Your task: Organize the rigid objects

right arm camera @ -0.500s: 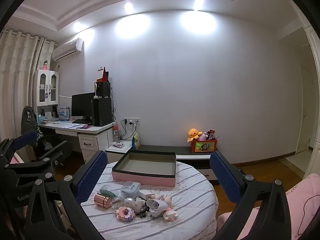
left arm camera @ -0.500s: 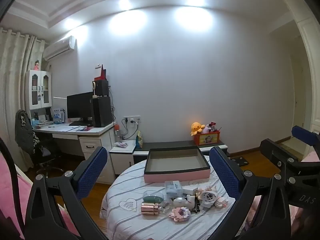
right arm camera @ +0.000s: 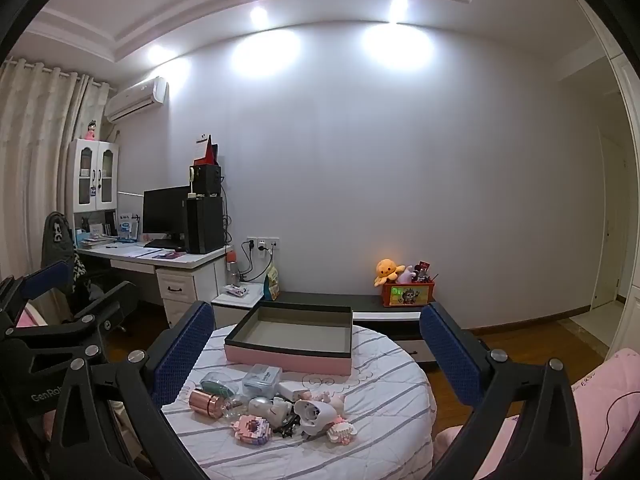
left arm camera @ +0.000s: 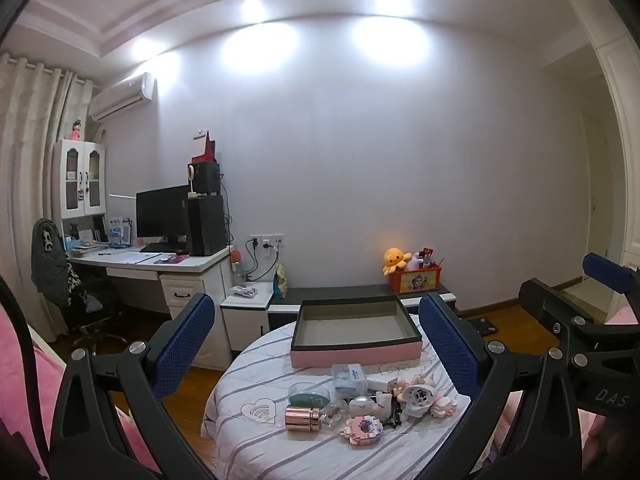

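Blue textured pads line the black fingers of two hand-held grippers, both raised above a round table with a white striped cloth [left arm camera: 248, 436] and aimed almost level across a bedroom. The left gripper [left arm camera: 316, 344] has its fingers spread wide apart with nothing between them; seen from its own camera they frame the table. The right gripper [right arm camera: 316, 350] is likewise spread wide and holds nothing. Each gripper shows at the edge of the other's view, so they sit side by side without touching.

On the table's far half lies a shallow rectangular box with pink outer walls and a dark rim [left arm camera: 356, 354], its grey inside bare. In front of it, nearer the cameras, a cluster of small rigid objects sits on the cloth: a shiny rose-gold metal cylinder [left arm camera: 303, 418] lying on its side, a clear round plastic case with a green insert [left arm camera: 309, 394], a small clear plastic box with a white label [left arm camera: 350, 376], a white rounded gadget with a dark circular face [left arm camera: 418, 396], and a pink block-built figure [left arm camera: 362, 430]. Several of these touch or overlap; smaller pieces among them are too small to tell apart.

Against the far wall, an orange box holding plush toys [left arm camera: 416, 280] stands on a low dark cabinet [left arm camera: 340, 292].
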Available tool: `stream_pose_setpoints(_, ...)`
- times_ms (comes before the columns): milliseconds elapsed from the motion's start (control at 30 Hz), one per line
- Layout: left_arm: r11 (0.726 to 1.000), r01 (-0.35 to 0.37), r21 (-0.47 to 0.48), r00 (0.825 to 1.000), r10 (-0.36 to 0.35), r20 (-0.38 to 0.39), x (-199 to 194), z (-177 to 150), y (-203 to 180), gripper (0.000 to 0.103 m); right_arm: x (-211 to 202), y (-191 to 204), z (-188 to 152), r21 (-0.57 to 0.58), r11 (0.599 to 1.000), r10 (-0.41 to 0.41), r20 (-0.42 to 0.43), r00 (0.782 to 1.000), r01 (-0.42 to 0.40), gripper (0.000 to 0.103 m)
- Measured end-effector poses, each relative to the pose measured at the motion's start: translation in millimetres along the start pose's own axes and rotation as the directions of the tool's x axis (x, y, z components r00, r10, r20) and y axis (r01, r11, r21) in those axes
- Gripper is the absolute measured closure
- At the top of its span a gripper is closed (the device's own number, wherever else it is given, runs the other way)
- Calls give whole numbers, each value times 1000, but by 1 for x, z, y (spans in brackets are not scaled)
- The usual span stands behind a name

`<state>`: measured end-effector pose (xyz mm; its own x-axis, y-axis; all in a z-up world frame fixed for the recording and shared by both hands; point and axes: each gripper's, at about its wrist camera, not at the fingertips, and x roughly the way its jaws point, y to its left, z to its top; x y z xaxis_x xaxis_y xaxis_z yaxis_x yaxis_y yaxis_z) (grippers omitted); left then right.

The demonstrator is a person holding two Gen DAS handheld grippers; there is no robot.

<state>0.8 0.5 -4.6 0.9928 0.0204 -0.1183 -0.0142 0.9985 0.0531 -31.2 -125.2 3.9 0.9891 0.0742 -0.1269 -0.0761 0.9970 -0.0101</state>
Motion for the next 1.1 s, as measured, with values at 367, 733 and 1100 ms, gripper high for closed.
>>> stream_pose_setpoints(367,1000,9,-6,1000,-9,4,-1,0,2,0,3,1,-2,-4,1000,1,3,1000,-1,0)
stream_pose_setpoints(733,1000,17,-9,1000,-17,5,-2,2,3,0,3,1,2,-5,1000,-7,6,1000,7,0)
stream_pose_setpoints(1100,1000,17,-10,1000,-17,6,-3,2,3,0,3,1,1,-6,1000,-6,6,1000,6,0)
